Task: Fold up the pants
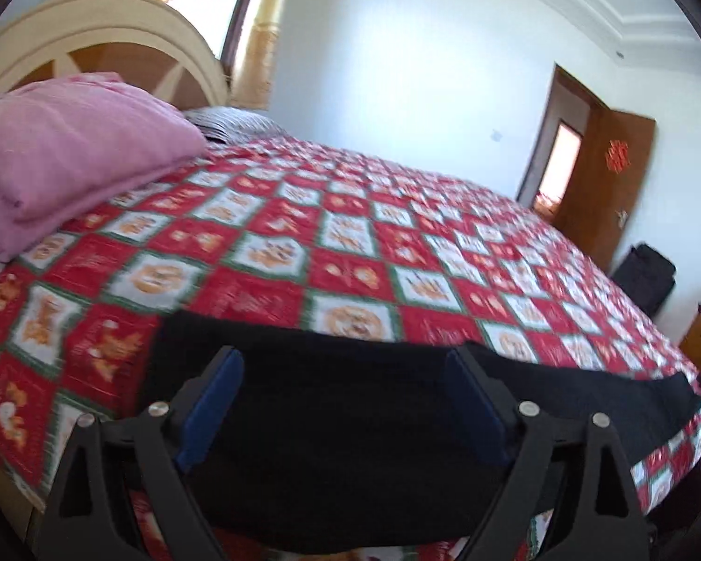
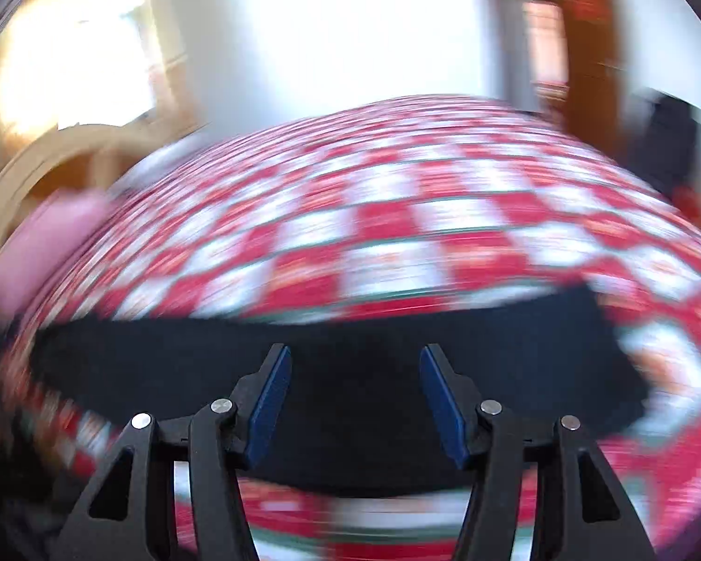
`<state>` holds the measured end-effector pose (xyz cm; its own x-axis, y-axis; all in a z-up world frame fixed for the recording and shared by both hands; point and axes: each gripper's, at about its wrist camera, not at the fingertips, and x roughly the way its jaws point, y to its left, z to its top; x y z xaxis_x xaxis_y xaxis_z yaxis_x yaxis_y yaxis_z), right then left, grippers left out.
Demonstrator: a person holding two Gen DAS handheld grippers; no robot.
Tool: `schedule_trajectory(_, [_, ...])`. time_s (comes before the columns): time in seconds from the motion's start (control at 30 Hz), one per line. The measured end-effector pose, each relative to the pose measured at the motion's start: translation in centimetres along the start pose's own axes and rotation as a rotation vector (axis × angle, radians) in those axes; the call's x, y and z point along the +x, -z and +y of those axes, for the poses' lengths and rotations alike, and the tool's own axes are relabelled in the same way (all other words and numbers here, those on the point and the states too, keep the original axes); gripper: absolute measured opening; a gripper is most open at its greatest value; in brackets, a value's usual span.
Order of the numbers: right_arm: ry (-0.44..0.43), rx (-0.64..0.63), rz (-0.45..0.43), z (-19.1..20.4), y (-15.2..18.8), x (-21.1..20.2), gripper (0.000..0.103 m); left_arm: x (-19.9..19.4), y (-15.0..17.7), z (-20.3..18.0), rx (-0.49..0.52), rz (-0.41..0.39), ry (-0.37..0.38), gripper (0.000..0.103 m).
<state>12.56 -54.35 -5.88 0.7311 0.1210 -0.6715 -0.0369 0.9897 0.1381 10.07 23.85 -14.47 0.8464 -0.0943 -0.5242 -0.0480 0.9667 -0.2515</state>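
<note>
The left gripper (image 1: 346,369), its blue-padded fingers spread wide and pinching nothing, hangs over the black fabric pants (image 1: 350,458), which lie flat as a long band along the near edge of the bed's red, white and green checked quilt (image 1: 304,252). The right gripper (image 2: 355,369) is likewise spread apart above the same pants (image 2: 350,444), that view being heavily blurred, and a folded pink blanket (image 1: 70,149) rests on the quilt at 10 o'clock before a cream arched headboard (image 1: 117,23)
</note>
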Motion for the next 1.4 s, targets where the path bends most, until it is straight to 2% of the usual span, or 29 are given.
schedule_trajectory(0.03, [0.051,0.051,-0.007,-2.3,-0.4,-0.7,0.056,0.5,0.4,-0.6,0.011,0.019,0.002,0.091])
schedule_trajectory(0.07, [0.113,0.117,-0.004,-5.3,-0.6,-1.4,0.048,1.2,0.9,-1.1,0.022,0.045,0.01,0.091])
schedule_trajectory(0.13, [0.173,0.179,0.001,-8.3,-0.6,-2.1,0.04,2.1,1.4,-1.9,0.038,0.076,0.021,0.091])
schedule_trajectory(0.17, [0.189,0.198,0.009,-9.6,-0.3,-2.2,0.04,2.4,1.7,-2.1,0.047,0.087,0.021,0.091])
schedule_trajectory(0.3, [0.192,0.213,0.045,-11.6,0.4,-1.3,0.04,2.9,2.7,-2.7,0.057,0.122,0.016,0.091])
schedule_trajectory(0.53, [0.213,0.199,0.034,-11.7,0.6,-1.0,0.039,3.3,3.8,-2.4,0.063,0.134,0.006,0.091])
schedule_trajectory(0.6, [0.216,0.184,0.035,-11.7,0.6,-1.0,0.014,3.3,3.9,-2.5,0.072,0.135,0.0,0.091])
schedule_trajectory(0.63, [0.218,0.166,0.041,-11.5,0.7,-1.0,0.007,3.3,3.9,-2.6,0.074,0.135,-0.001,0.091])
schedule_trajectory(0.73, [0.2,0.146,0.039,-11.2,0.7,-1.4,0.006,3.3,3.9,-2.5,0.076,0.136,-0.001,0.091])
schedule_trajectory(0.87, [0.199,0.136,0.016,-11.0,0.5,-2.6,0.005,3.4,4.0,-2.5,0.082,0.134,-0.004,0.091])
schedule_trajectory(1.03, [0.206,0.15,0.057,-11.9,1.5,-1.1,0.007,3.4,4.2,-2.9,0.128,0.136,-0.023,0.093])
schedule_trajectory(1.1, [0.195,0.168,0.05,-12.3,1.4,-1.5,0.017,3.4,4.1,-2.9,0.127,0.139,-0.024,0.093])
schedule_trajectory(1.17, [0.199,0.184,0.045,-12.6,1.1,-2.1,0.039,3.2,4.0,-2.9,0.114,0.141,-0.022,0.093])
schedule_trajectory(1.3, [0.157,0.198,0.014,-12.9,0.0,-3.1,0.04,3.0,3.8,-3.4,0.119,0.136,-0.014,0.093])
schedule_trajectory(1.4, [0.113,0.215,0.039,-12.9,-0.6,-2.3,0.04,3.2,3.9,-4.0,0.134,0.141,-0.016,0.093])
